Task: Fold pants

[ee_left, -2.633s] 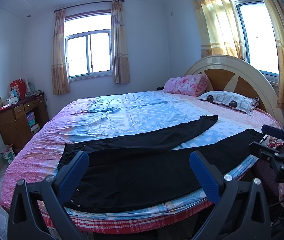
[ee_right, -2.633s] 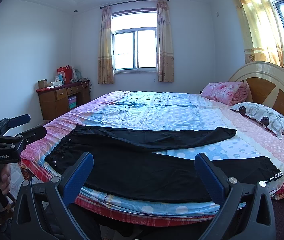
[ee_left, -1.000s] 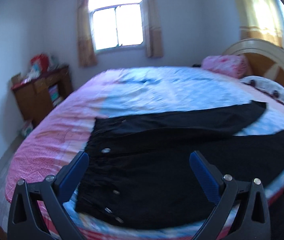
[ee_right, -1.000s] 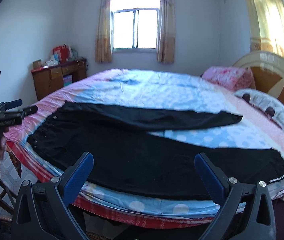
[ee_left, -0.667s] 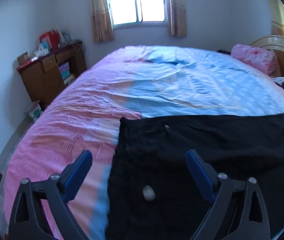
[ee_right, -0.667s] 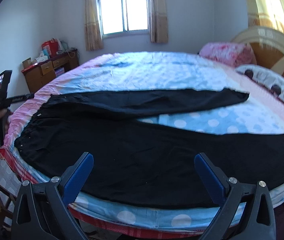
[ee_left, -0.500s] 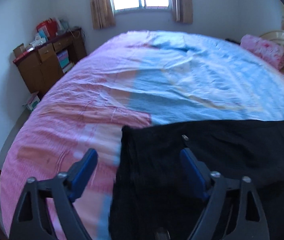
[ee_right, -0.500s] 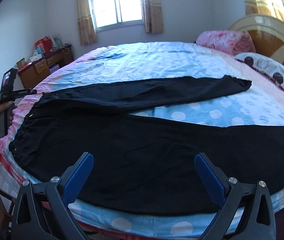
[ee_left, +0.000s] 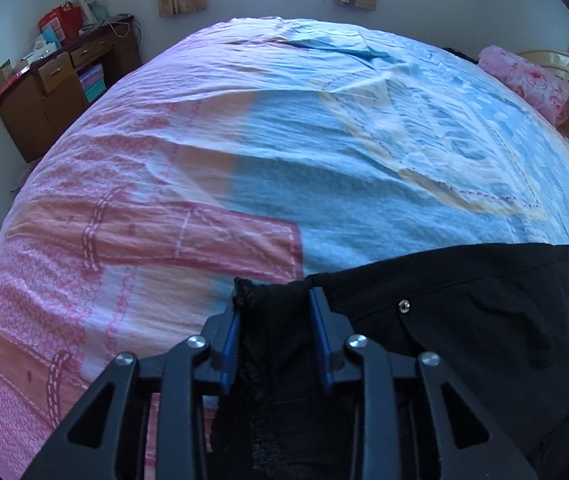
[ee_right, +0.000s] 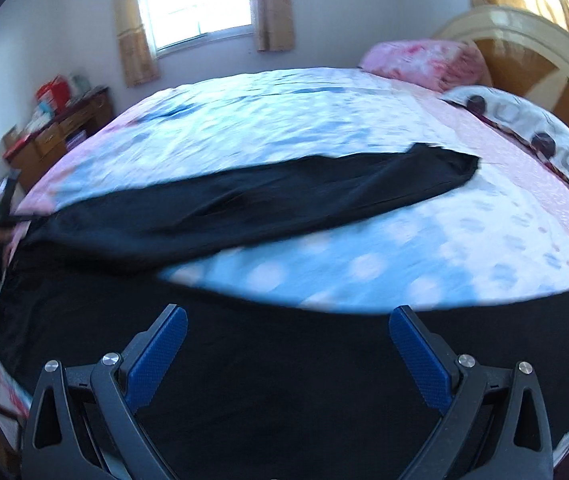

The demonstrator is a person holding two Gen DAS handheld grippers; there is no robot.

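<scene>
A wide bed (ee_left: pixel 324 152) fills both views, its sheet pink on one side and pale blue on the other, with a rounded cream and wood headboard (ee_right: pixel 532 60) at the far right. Black pants (ee_right: pixel 268 380) lie spread flat along the near edge of the bed, the waistband toward the left gripper and the two legs running off to the right; the far leg (ee_right: pixel 284 196) angles away across the blue dotted sheet, leaving a wedge of sheet bare between the legs. A brown dresser (ee_left: pixel 56 84) with boxes on top stands against the far left wall, below a curtained window (ee_right: pixel 200 0). A pink folded blanket (ee_right: pixel 424 60) and a patterned pillow (ee_right: pixel 532 128) sit by the headboard. The left gripper (ee_left: pixel 277 308) has its blue pads nearly together, pinching the far corner of the ruffled waistband (ee_left: pixel 268 296). The right gripper (ee_right: pixel 284 332) hovers over the near leg with its jaws spread wide and nothing between them. A small metal stud (ee_left: pixel 404 306) shows on the pants beside the left gripper.
</scene>
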